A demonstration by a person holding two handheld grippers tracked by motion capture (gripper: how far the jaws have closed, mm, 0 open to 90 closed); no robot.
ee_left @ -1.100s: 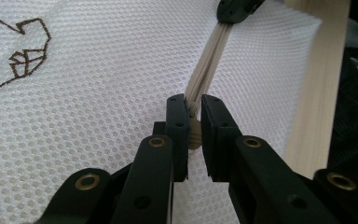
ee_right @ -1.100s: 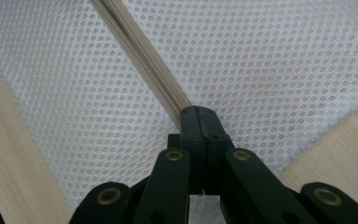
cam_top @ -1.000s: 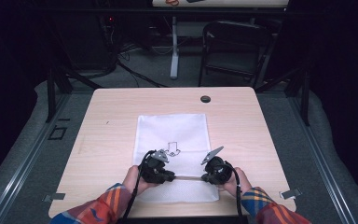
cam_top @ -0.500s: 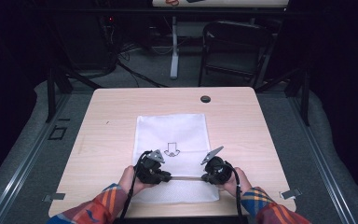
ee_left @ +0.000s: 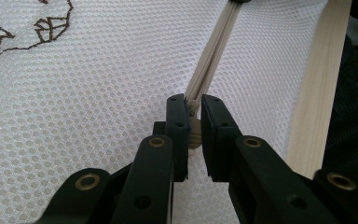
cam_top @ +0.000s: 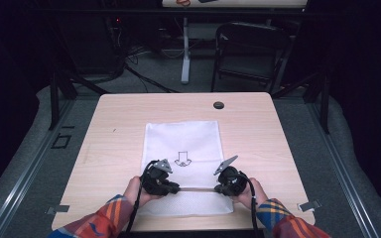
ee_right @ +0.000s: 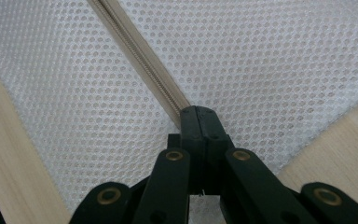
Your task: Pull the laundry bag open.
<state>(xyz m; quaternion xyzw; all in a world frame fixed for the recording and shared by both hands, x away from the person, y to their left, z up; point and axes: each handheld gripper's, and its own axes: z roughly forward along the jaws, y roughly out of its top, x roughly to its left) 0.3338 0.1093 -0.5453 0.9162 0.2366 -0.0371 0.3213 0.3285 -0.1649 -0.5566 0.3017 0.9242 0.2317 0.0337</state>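
Observation:
A white mesh bag (cam_top: 181, 139) with a printed arrow (cam_top: 181, 159) lies flat on the table's near half. A beige zipper (cam_top: 197, 189) runs across the bag near its front edge, between the two grippers. My left gripper (cam_top: 177, 188) holds the zipper's left end; in the left gripper view its jaws (ee_left: 193, 112) pinch a white pull tab (ee_left: 195, 135) where the zipper tape (ee_left: 214, 51) starts. My right gripper (cam_top: 217, 189) grips the other end, jaws (ee_right: 199, 116) shut tight on the zipper tape (ee_right: 140, 60). The mesh (ee_right: 270, 60) lies under both.
The wooden table (cam_top: 119, 124) has a black round cap (cam_top: 219, 105) near its far edge. Behind it stand a dark folding chair (cam_top: 248, 49) and a white table leg (cam_top: 185, 49). A hand and a plaid sleeve (cam_top: 104, 220) hold each gripper at the near edge.
My left gripper has edged slightly to the left along the zipper line. The right gripper and the bag have stayed put.

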